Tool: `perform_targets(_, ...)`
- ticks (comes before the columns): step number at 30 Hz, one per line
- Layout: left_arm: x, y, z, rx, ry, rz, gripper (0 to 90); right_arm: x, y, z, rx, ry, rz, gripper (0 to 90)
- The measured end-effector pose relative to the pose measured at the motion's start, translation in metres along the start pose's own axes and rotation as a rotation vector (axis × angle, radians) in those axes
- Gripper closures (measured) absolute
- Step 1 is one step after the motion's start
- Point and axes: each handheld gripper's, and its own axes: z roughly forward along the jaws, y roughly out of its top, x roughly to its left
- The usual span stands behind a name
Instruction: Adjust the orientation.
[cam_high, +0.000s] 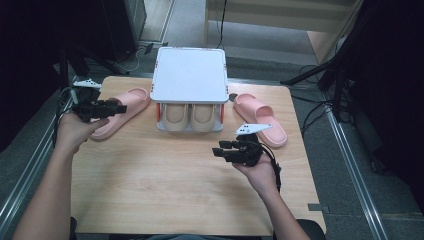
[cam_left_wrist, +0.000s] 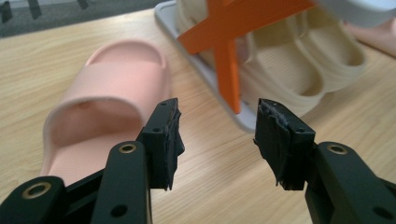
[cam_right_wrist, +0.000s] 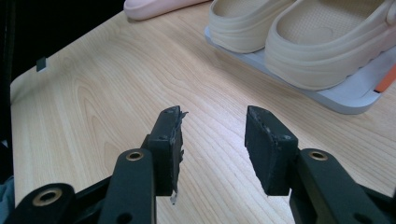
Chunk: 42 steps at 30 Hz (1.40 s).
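Note:
A pink slipper (cam_high: 120, 111) lies on the wooden table (cam_high: 175, 185) left of a white two-level rack (cam_high: 189, 75). Its mate (cam_high: 260, 119) lies to the rack's right. Two beige slippers (cam_high: 189, 117) sit side by side on the rack's lower shelf. My left gripper (cam_high: 117, 108) hovers over the left pink slipper's strap, open. In the left gripper view the jaws (cam_left_wrist: 217, 140) frame bare wood, with the pink slipper (cam_left_wrist: 107, 107) just to their left. My right gripper (cam_high: 217, 150) is open above the table in front of the rack, with nothing between its jaws (cam_right_wrist: 212, 144).
Orange cross braces (cam_left_wrist: 229, 46) hold up the rack's top. The rack's grey base (cam_right_wrist: 345, 100) carries the beige slippers (cam_right_wrist: 327, 37). Dark stands and cables surround the table, and bare wood stretches across its front half.

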Motion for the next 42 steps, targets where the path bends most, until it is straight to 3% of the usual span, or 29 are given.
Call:
perform_targets(4, 0.014, -0.008, 0.014, 0.027, 0.005, 0.014, 55.0, 0.0, -0.001, 0.001, 0.006, -0.003, 0.0, 56.6)
perform_targets(10, 0.034, -0.018, 0.035, 0.067, 0.02, -0.044, 57.8, 0.0, -0.003, -0.002, 0.001, -0.011, 0.002, 56.6)
perform_targets(19, 0.049, -0.025, 0.052, 0.055, 0.035, -0.086, 60.1, 0.002, -0.009, -0.005, 0.007, -0.024, 0.007, 56.6)
perform_targets(24, 0.051, -0.024, 0.059, 0.042, 0.035, -0.108, 67.0, 0.004, -0.013, -0.007, 0.011, -0.04, 0.008, 56.4)
perform_targets(27, 0.048, -0.024, 0.063, 0.049, 0.029, -0.099, 73.1, 0.004, -0.015, -0.01, 0.009, -0.046, 0.014, 56.4)
perform_targets(34, 0.039, -0.02, 0.068, 0.056, 0.066, -0.095, 78.4, 0.003, -0.016, -0.012, 0.001, -0.054, 0.017, 56.6)
perform_targets(42, 0.028, -0.014, 0.078, 0.047, 0.084, -0.16, 78.8, 0.004, -0.015, -0.01, 0.004, -0.052, 0.012, 56.5)
